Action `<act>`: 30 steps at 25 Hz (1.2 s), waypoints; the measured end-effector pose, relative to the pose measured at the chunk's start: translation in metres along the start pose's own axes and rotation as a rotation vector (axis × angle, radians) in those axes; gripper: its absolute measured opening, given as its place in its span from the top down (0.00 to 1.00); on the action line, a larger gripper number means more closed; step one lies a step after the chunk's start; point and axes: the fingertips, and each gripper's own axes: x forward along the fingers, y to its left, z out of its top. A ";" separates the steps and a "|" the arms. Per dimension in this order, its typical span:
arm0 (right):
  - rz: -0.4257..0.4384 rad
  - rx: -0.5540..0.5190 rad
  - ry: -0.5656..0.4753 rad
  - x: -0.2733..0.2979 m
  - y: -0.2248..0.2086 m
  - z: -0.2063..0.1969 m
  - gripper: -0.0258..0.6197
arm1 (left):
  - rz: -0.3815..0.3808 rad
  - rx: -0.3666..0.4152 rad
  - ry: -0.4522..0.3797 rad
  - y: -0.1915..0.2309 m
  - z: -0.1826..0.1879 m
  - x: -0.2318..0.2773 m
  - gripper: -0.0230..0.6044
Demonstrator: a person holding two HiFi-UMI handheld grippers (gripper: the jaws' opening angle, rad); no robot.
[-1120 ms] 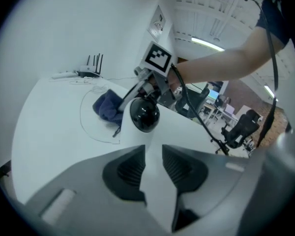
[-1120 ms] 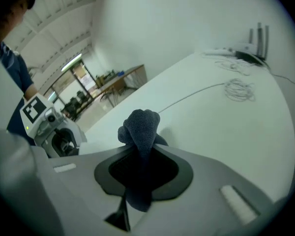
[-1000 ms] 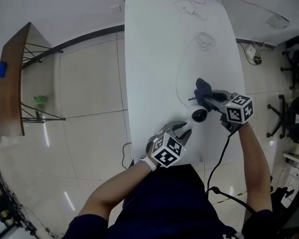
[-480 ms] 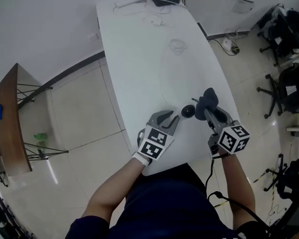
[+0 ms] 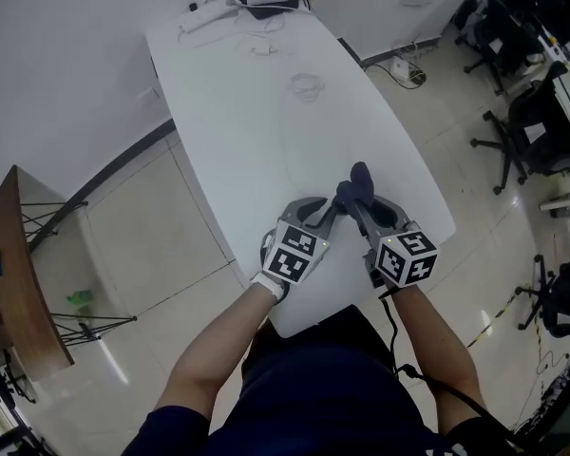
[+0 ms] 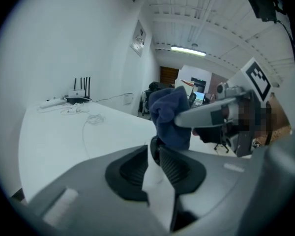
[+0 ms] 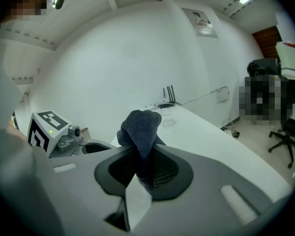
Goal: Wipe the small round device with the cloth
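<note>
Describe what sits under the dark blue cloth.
Only a dark rounded edge of the small round device shows, between the left gripper's closing jaws. The cloth covers the rest, so its surface cannot be seen.
</note>
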 end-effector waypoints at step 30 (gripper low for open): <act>0.026 0.677 0.055 0.027 -0.088 -0.084 0.86 | 0.027 -0.259 -0.003 0.009 -0.010 0.008 0.83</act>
